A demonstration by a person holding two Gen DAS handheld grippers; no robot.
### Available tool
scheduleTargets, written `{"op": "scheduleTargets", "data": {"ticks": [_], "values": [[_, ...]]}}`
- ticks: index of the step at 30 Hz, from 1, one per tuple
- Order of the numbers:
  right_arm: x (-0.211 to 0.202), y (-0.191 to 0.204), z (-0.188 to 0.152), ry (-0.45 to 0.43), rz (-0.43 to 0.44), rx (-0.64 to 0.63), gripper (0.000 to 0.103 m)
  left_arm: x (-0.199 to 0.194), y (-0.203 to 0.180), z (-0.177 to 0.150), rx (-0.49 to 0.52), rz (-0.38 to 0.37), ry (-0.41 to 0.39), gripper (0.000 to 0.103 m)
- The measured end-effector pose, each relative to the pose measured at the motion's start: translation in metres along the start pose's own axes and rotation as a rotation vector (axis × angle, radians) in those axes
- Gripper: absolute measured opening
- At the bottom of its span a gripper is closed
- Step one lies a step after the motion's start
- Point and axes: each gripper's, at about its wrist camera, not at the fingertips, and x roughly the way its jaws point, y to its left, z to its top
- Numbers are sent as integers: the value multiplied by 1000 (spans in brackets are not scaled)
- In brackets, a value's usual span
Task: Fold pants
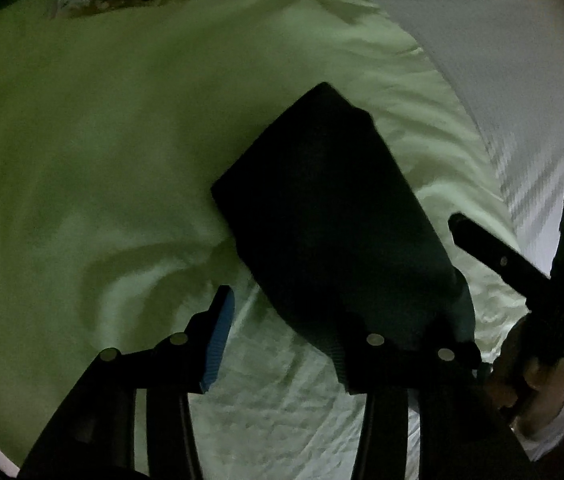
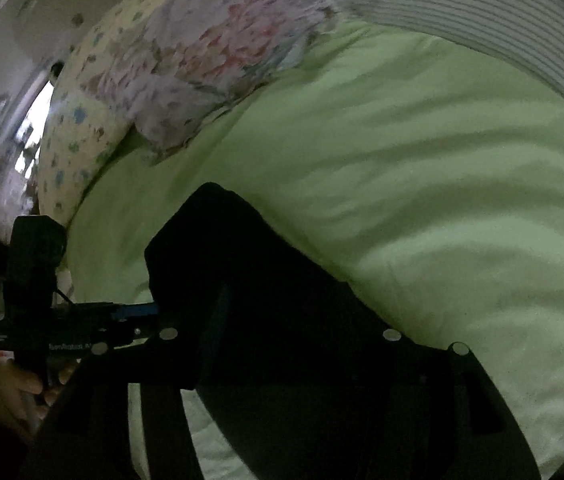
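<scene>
From my left wrist camera I see the dark, folded pants [image 1: 321, 208] lying as a compact slab on the pale green bed sheet [image 1: 82, 160], which is rumpled into soft creases around them. My left tool [image 1: 293, 332] stands partly open: its blue ribbed pad [image 1: 218, 344] hangs free over the sheet, just beside the near edge of the pants, while the opposite finger is lost against the dark cloth, so I cannot tell whether it touches; nothing is pinched between the pads. At the right edge of that view a hand [image 1: 521, 364] with a light cuff holds the other black tool body, near the pants' right side. From my right wrist camera the same dark bundle [image 2: 242, 264] fills the lower middle, and my right tool [image 2: 293, 320] straddles its near end with the jaws apart; both fingers merge with the black fabric in the gloom, so I cannot tell whether the pads press on it. To the left, the left tool's black housing and blue pad [image 2: 134, 312] reach toward the pants' edge. A floral patterned pillow [image 2: 202, 56] rests at the head of the bed, beside a white ribbed cover [image 2: 481, 16].
</scene>
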Motion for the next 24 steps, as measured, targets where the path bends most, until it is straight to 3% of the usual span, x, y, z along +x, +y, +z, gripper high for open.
{"op": "scheduleTargets", "data": {"ticks": [11, 20, 22, 24], "values": [[58, 12, 42, 161, 99, -175, 57, 19, 13, 14, -55, -24, 7, 50], [90, 3, 57, 253, 179, -159, 57, 22, 14, 14, -74, -29, -13, 51], [91, 0, 57, 254, 198, -143, 54, 24, 13, 13, -73, -24, -22, 50], [91, -1, 57, 256, 210, -140, 45, 25, 11, 13, -67, -18, -27, 49]]}}
